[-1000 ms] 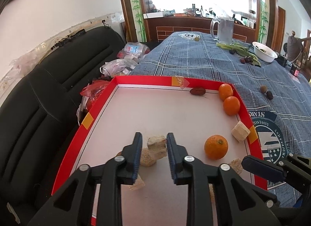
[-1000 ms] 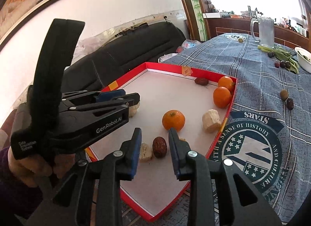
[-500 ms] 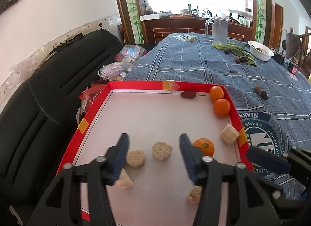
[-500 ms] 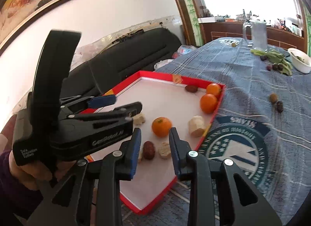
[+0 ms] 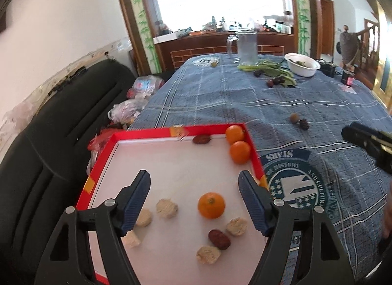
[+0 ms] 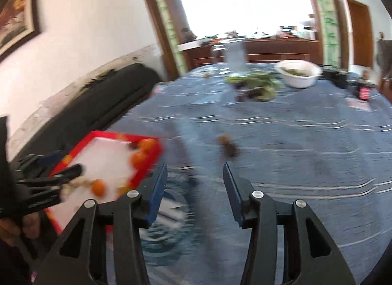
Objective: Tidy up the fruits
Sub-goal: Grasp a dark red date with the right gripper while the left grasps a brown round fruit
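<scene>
A red-rimmed tray [image 5: 152, 131] with a white floor holds three oranges [image 5: 211, 205], two dark dates [image 5: 218, 239] and several beige chunks [image 5: 166, 208]. My left gripper [image 5: 194, 182] hangs open above the tray's middle, holding nothing. The right wrist view is blurred by motion. There my right gripper [image 6: 194, 169] is open and empty over the blue cloth, right of the tray [image 6: 107, 135]. Just beyond its fingertips lie two small brown fruits [image 6: 229, 146], also seen from the left wrist as small fruits [image 5: 299, 120]. Part of the right gripper body [image 5: 367, 138] shows at the right edge.
The blue checked tablecloth [image 5: 220, 93] carries a glass mug [image 5: 246, 47], a white bowl [image 5: 302, 64] and green leaves with dark fruits [image 5: 269, 71] at the far end. A black sofa [image 5: 49, 150] with plastic bags [image 5: 137, 98] lies left of the table.
My left gripper opened wide, let go of a beige chunk and pulled back higher. My right gripper swung right, off the tray and over the cloth, and opened wider.
</scene>
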`<state>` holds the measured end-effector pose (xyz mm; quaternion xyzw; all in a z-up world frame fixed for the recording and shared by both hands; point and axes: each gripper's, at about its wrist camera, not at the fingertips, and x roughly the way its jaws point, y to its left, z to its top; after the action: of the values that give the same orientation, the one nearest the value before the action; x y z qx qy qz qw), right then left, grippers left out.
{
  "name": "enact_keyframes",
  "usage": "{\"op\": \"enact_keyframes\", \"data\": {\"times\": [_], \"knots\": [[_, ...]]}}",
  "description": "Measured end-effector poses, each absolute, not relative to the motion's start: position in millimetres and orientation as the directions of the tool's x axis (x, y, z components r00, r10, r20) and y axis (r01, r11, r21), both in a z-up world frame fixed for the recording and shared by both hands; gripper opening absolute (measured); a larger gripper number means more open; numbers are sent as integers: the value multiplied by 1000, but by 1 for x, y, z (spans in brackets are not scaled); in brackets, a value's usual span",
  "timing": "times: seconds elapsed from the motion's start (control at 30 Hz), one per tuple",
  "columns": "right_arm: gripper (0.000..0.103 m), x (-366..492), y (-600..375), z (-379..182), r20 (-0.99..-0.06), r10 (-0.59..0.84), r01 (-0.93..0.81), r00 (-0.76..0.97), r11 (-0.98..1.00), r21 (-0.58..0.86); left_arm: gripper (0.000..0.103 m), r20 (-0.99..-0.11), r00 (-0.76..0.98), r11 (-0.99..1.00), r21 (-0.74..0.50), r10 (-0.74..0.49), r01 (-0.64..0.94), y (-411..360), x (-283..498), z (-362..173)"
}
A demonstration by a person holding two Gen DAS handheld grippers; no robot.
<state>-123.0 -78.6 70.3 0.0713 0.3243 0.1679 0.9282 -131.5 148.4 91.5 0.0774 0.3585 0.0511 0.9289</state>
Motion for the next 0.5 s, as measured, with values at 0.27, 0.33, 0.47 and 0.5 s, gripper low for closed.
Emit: {"op": "enact_keyframes", "data": {"times": [0.27, 0.33, 0.47, 0.5], "knots": [[50, -68, -88, 48, -690, 231, -224, 686, 969, 102, 74, -630, 771, 979, 198, 90, 48, 120, -115, 103], [50, -51, -81, 39, -723, 243, -237, 647, 965, 112, 74, -630, 773, 979, 193, 75, 62, 116, -114, 105], [50, -21, -70, 29, -756, 256, -243, 602, 961, 132, 75, -631, 772, 978, 196, 68, 74, 112, -110, 106], [50, -15, -68, 27, -766, 248, -236, 593, 963, 130, 75, -633, 771, 978, 197, 69, 74, 112, -109, 106]]}}
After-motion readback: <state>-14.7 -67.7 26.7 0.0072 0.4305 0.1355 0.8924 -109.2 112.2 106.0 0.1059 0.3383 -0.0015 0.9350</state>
